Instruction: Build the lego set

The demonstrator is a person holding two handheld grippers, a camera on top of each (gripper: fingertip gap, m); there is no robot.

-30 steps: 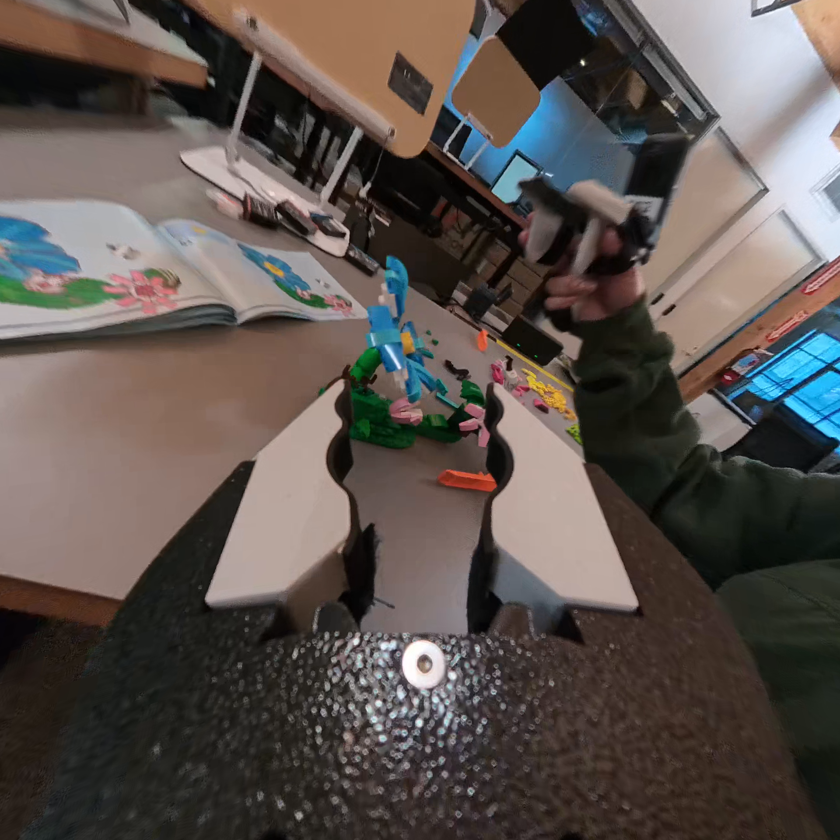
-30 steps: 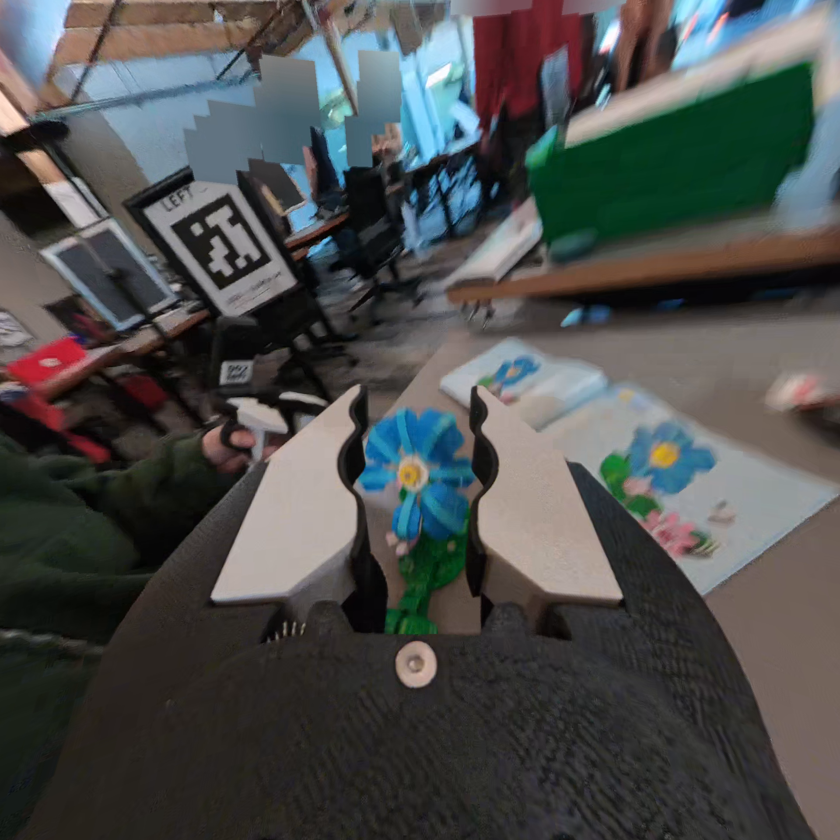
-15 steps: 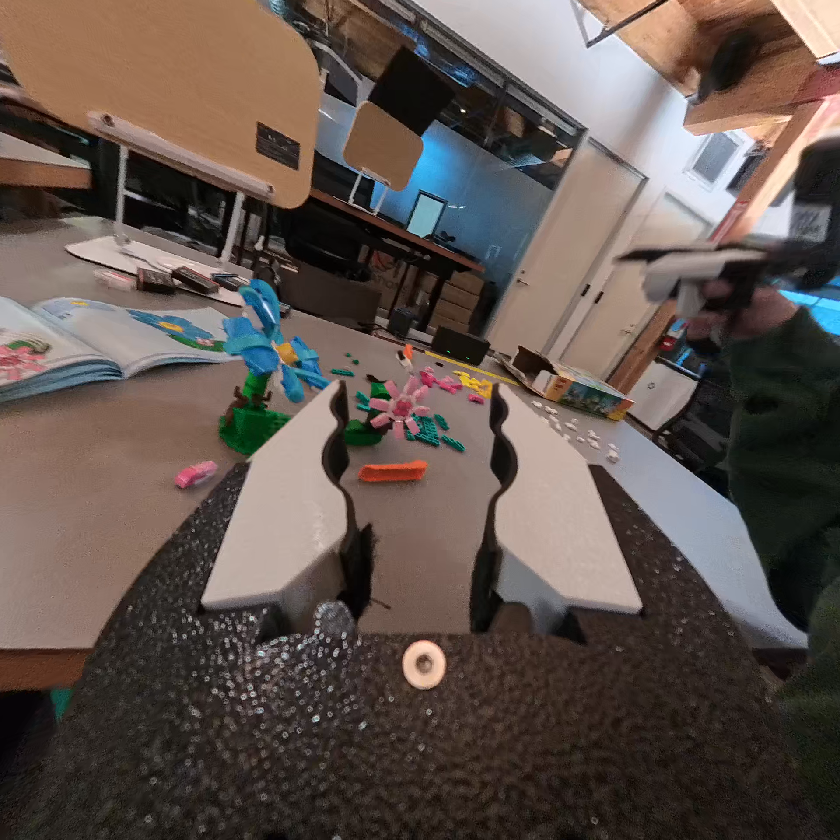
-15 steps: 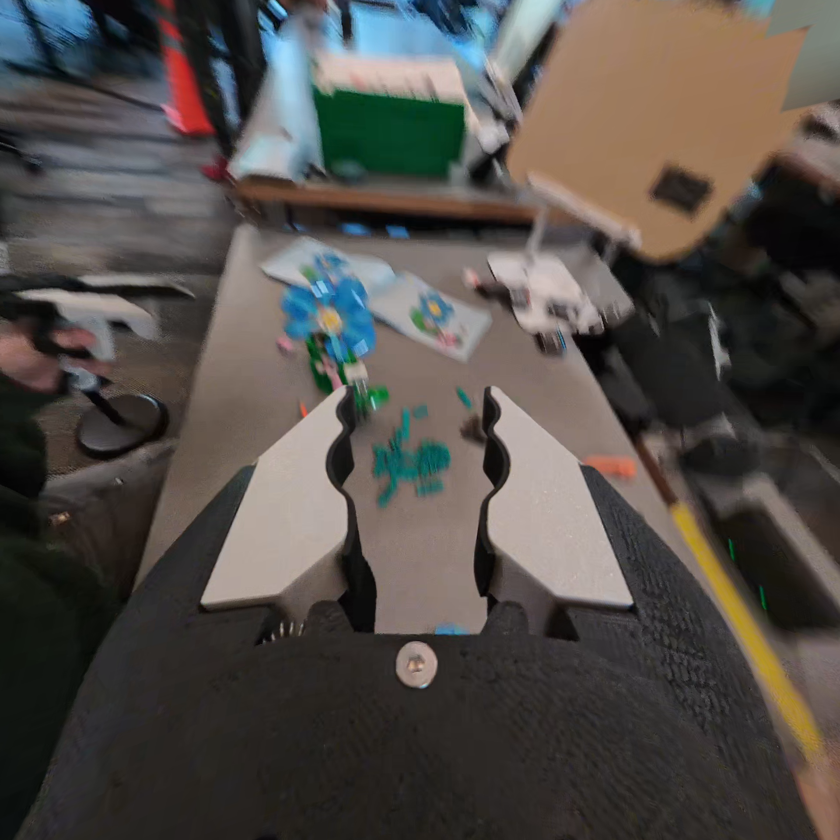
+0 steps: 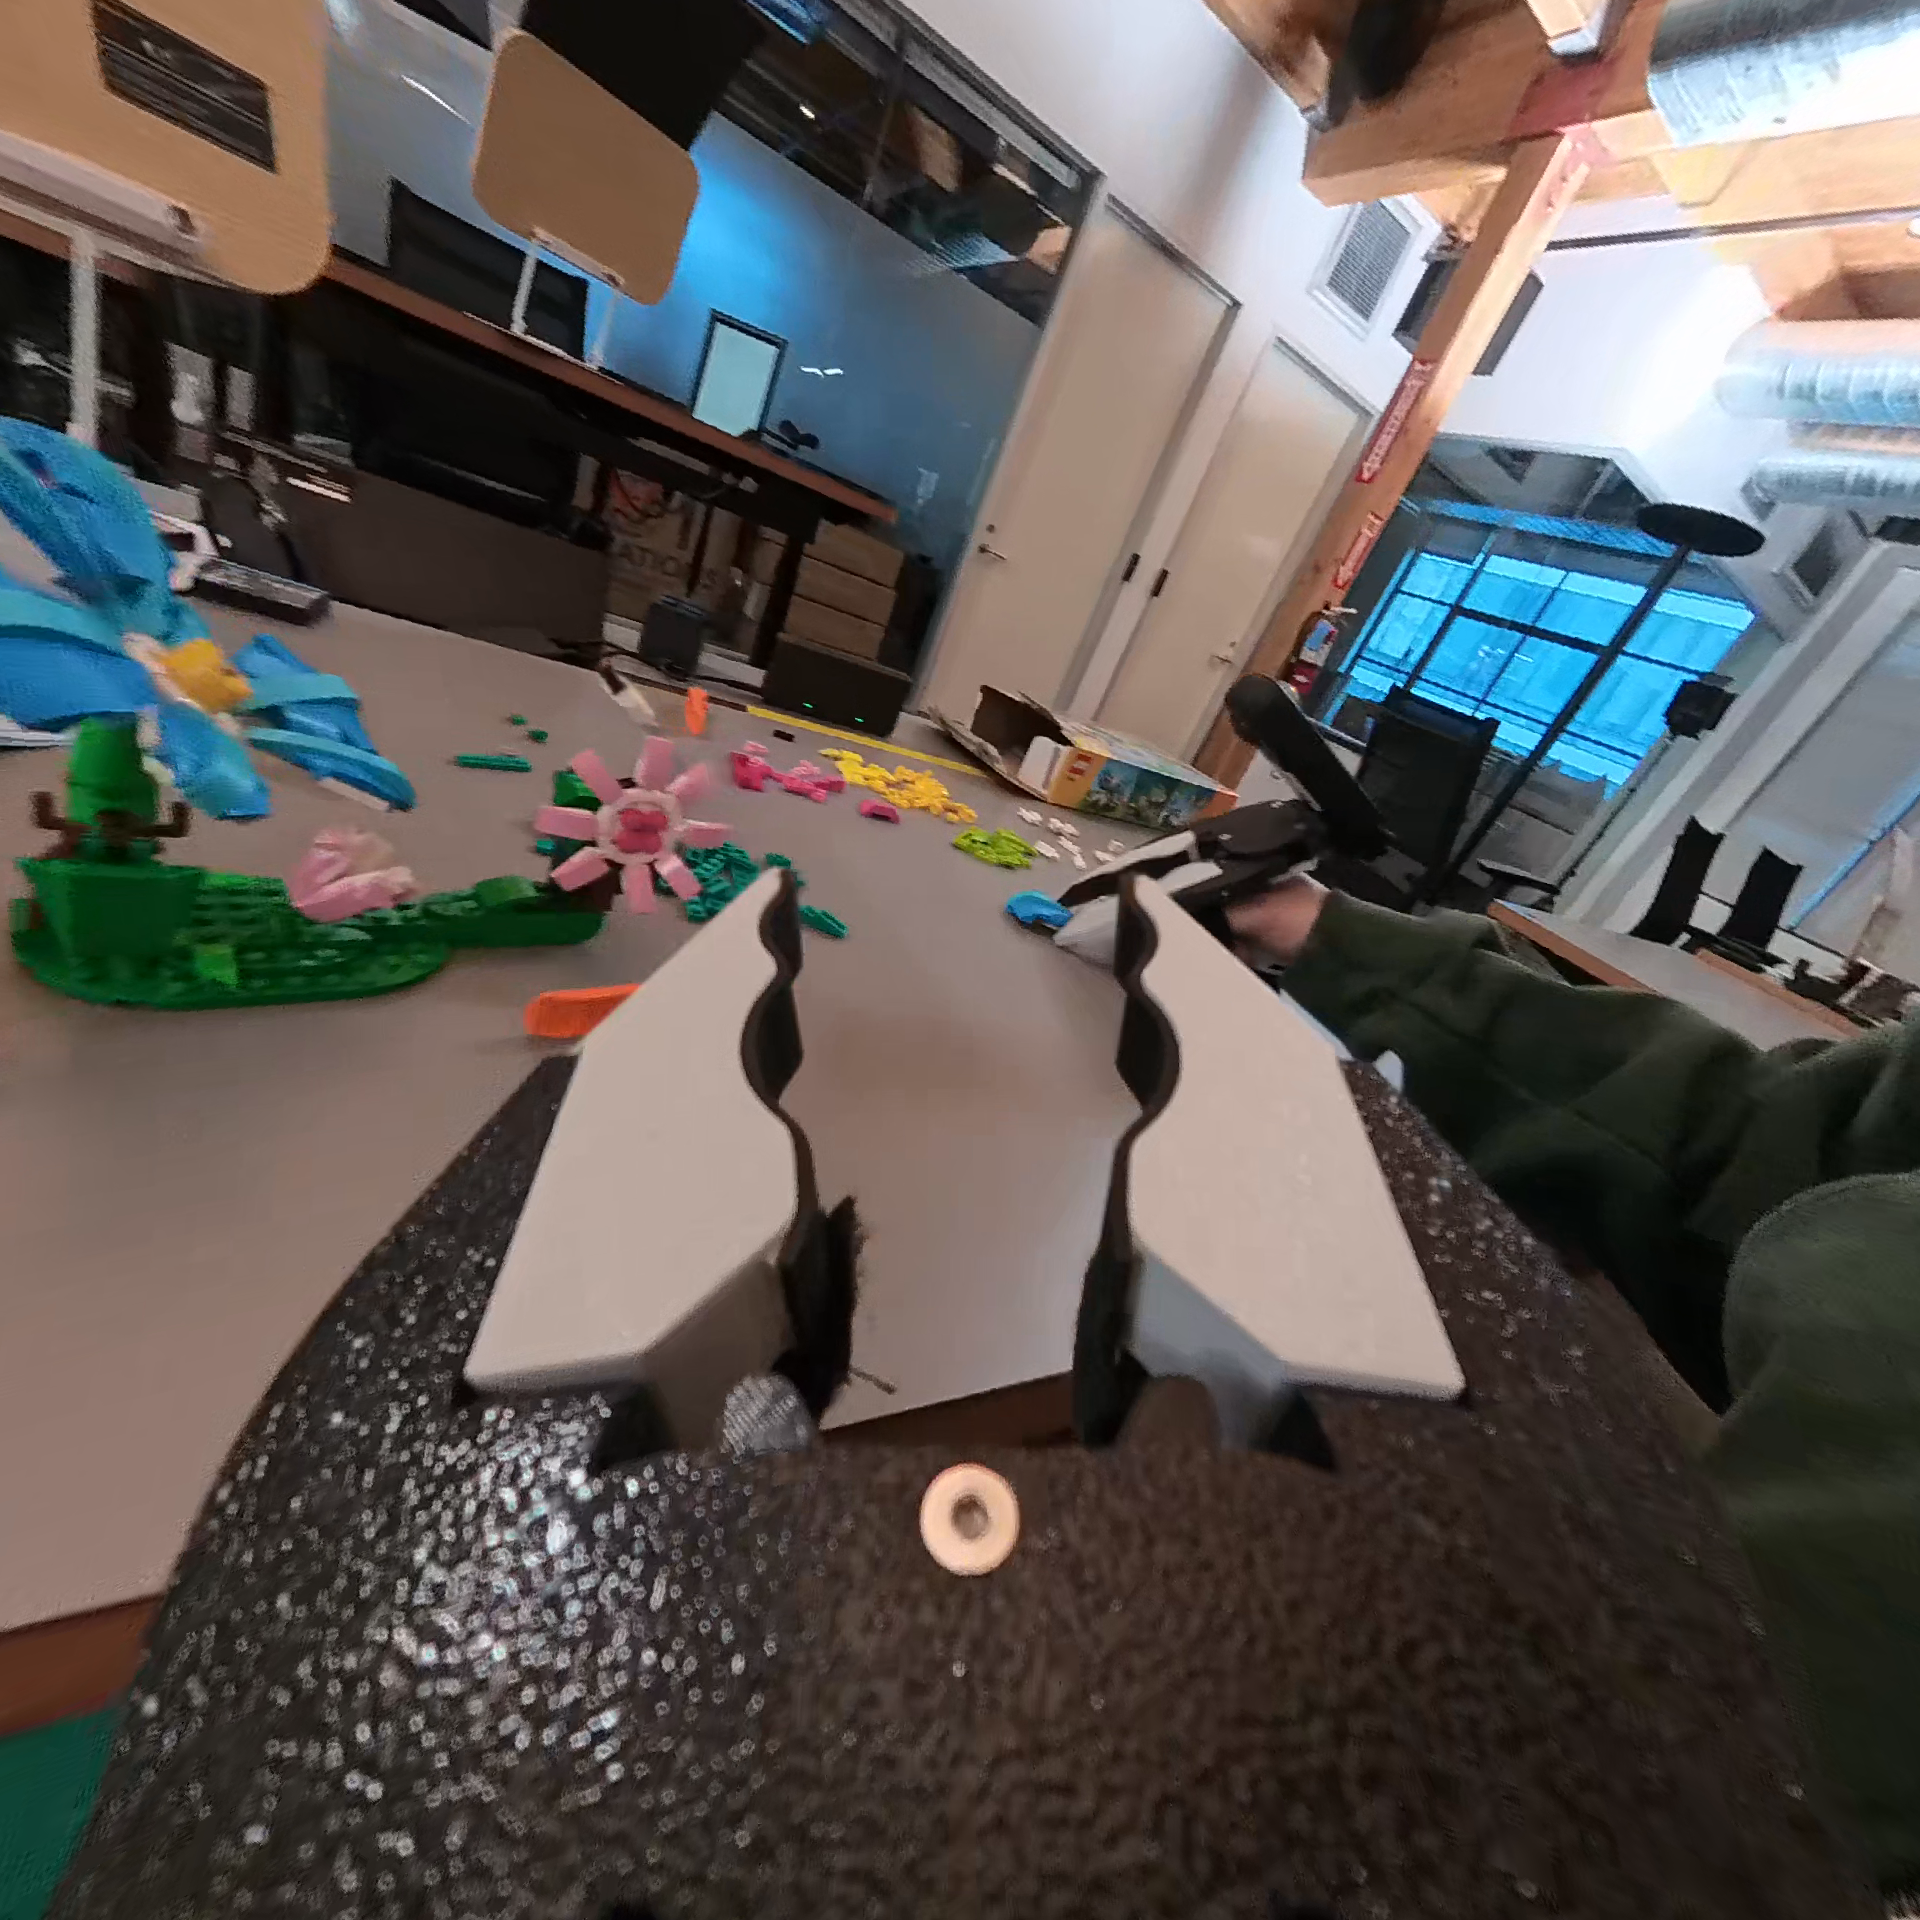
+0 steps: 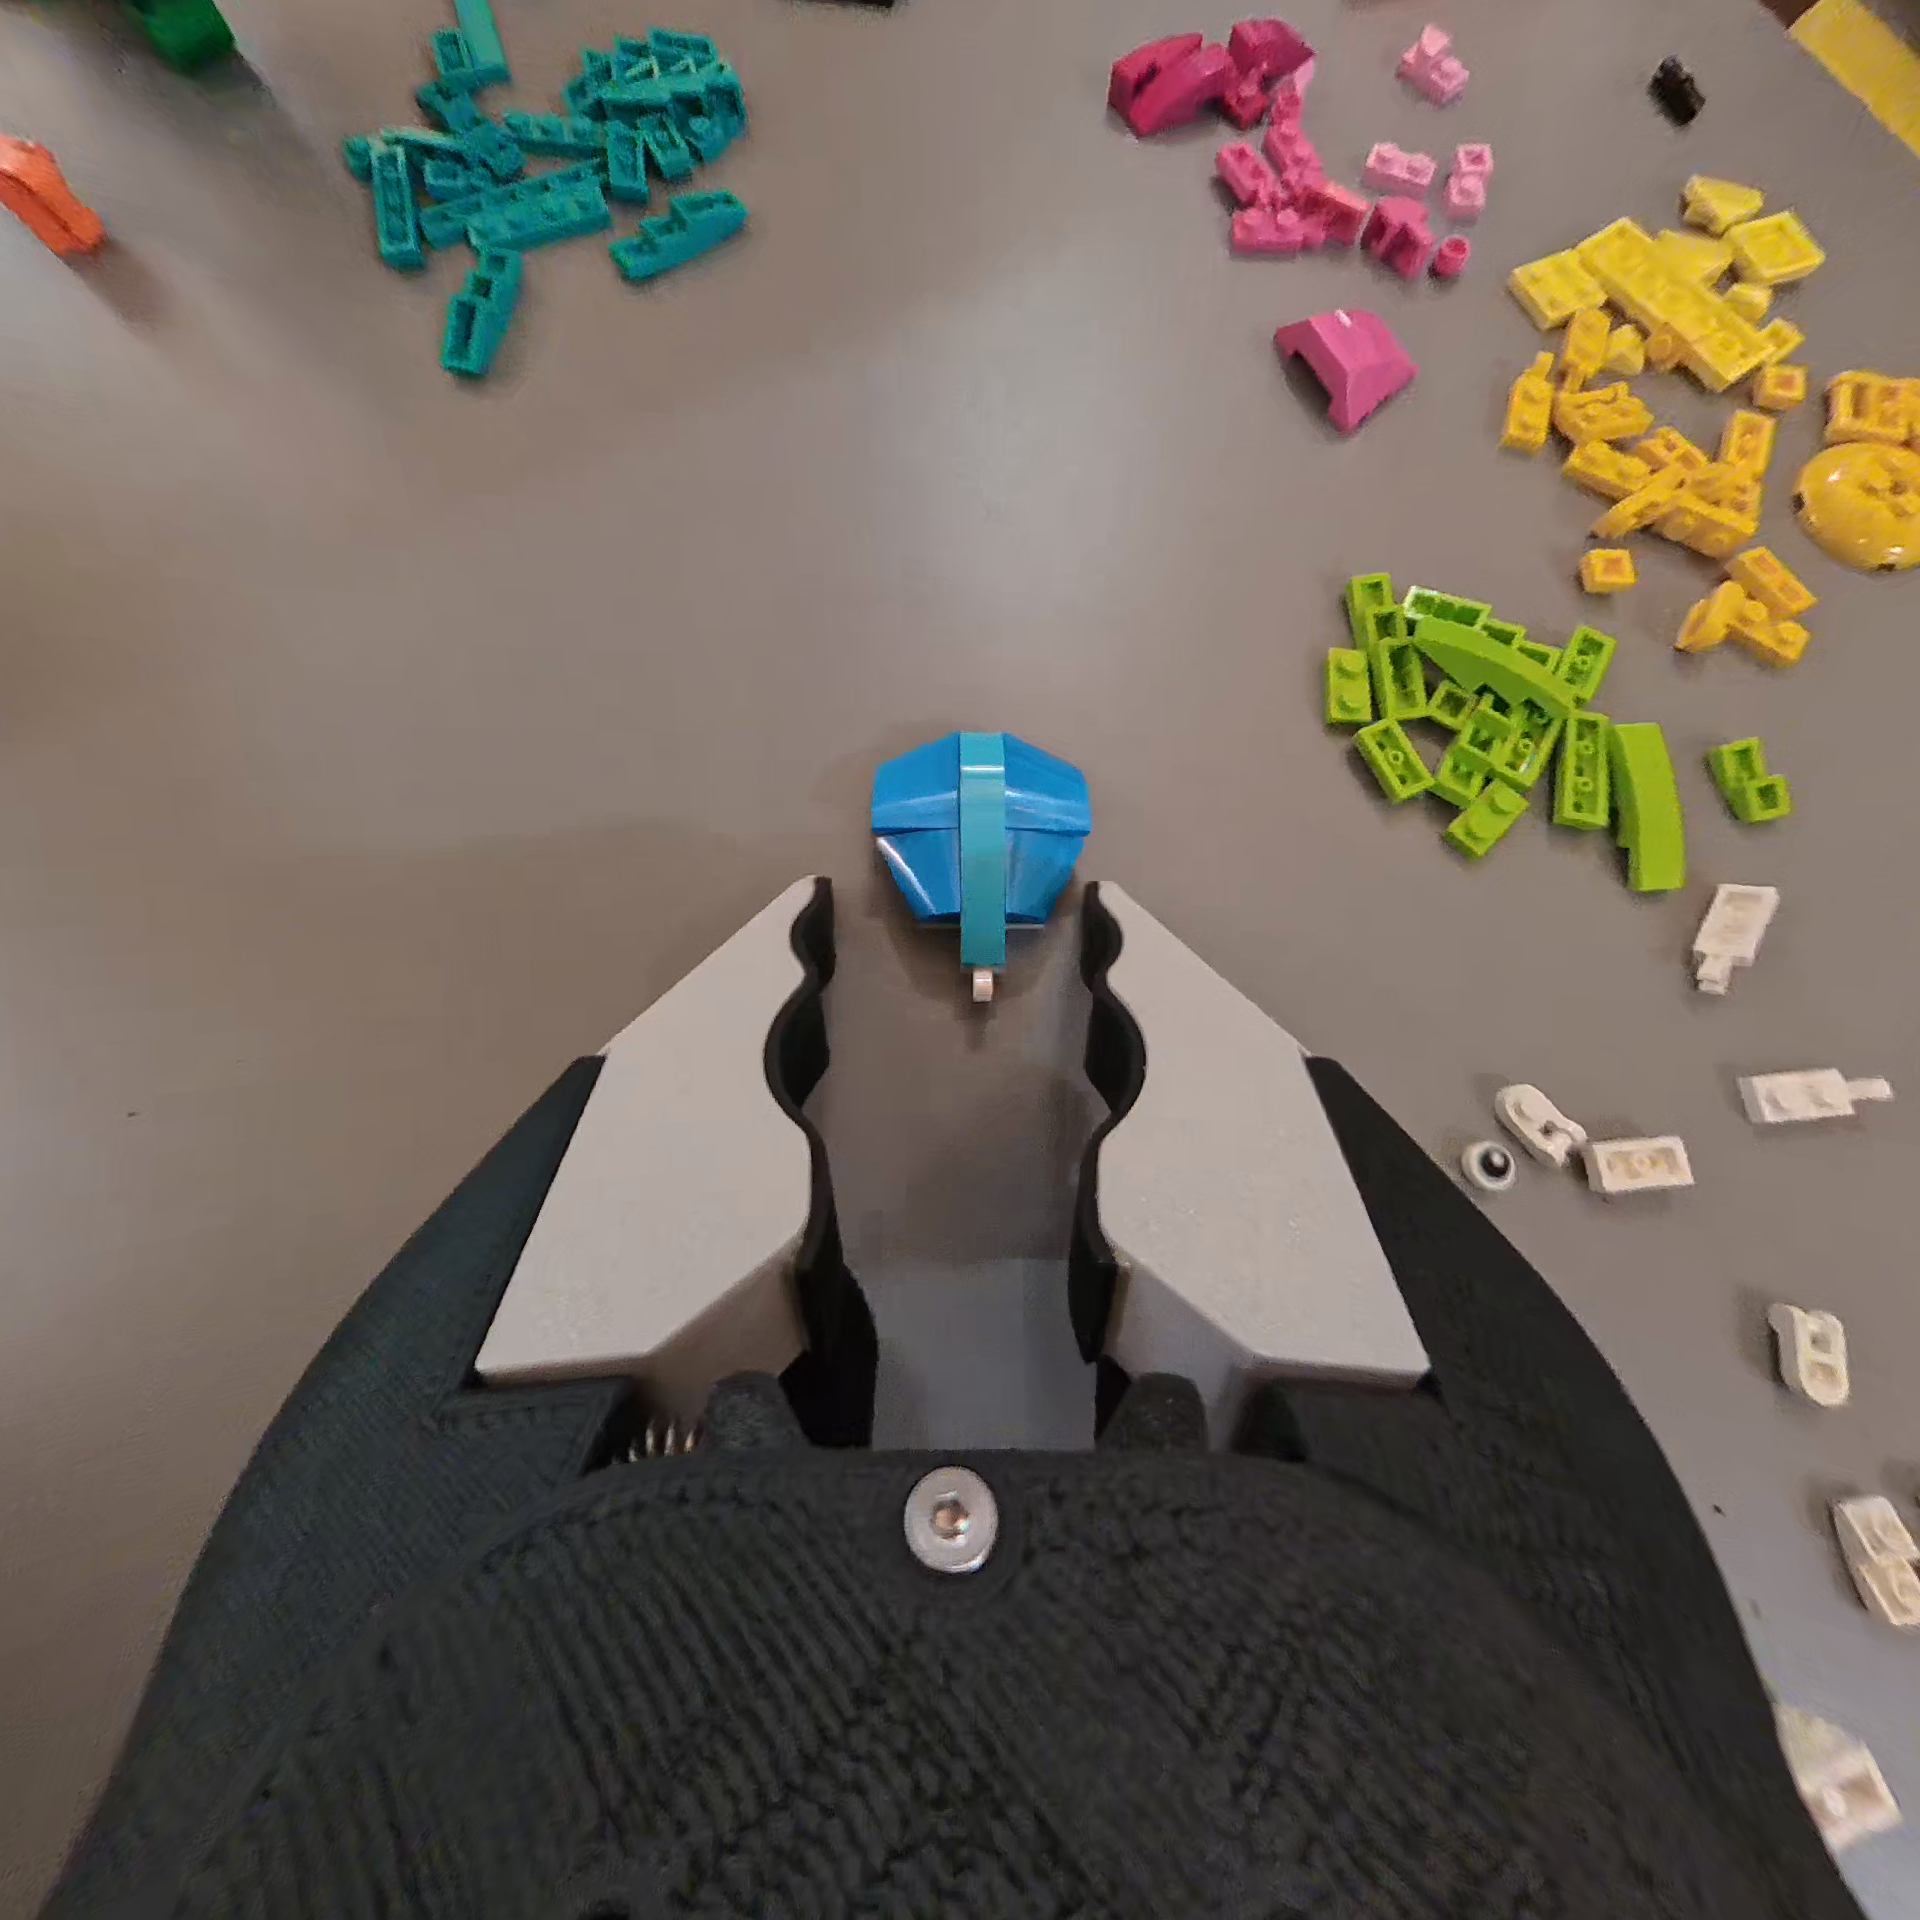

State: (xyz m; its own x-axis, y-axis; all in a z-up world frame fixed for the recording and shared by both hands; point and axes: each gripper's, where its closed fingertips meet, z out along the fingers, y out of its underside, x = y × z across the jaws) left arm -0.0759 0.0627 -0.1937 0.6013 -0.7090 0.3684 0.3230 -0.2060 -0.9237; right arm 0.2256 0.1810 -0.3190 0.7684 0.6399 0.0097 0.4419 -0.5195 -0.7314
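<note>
A blue petal piece (image 6: 977,831) with a teal strip lies flat on the grey table, just ahead of my right gripper (image 6: 956,899), which is open and empty and points down at it. My left gripper (image 5: 961,904) is open and empty, low over the table's near edge. The built model stands at the left: a big blue flower (image 5: 156,675) on a green base (image 5: 239,935) with a pink flower (image 5: 634,831). The right gripper (image 5: 1117,894) also shows in the left wrist view, beside the blue petal (image 5: 1036,910), held by a hand in a green sleeve (image 5: 1558,1049).
Sorted brick piles lie on the table: teal (image 6: 551,177), magenta and pink (image 6: 1309,177), yellow (image 6: 1683,384), lime green (image 6: 1496,717), white pieces (image 6: 1621,1153) at the right. An orange piece (image 5: 577,1008) lies near the green base. The set's box (image 5: 1101,764) sits at the far edge. The orange piece (image 5: 577,1008) lies some 12 centimeters from my left tips, 30 centimeters from my right tips.
My right gripper swung from facing the blue flower down to the table over the loose blue petal. My left gripper turned right and lowered; the flower model slid to its left.
</note>
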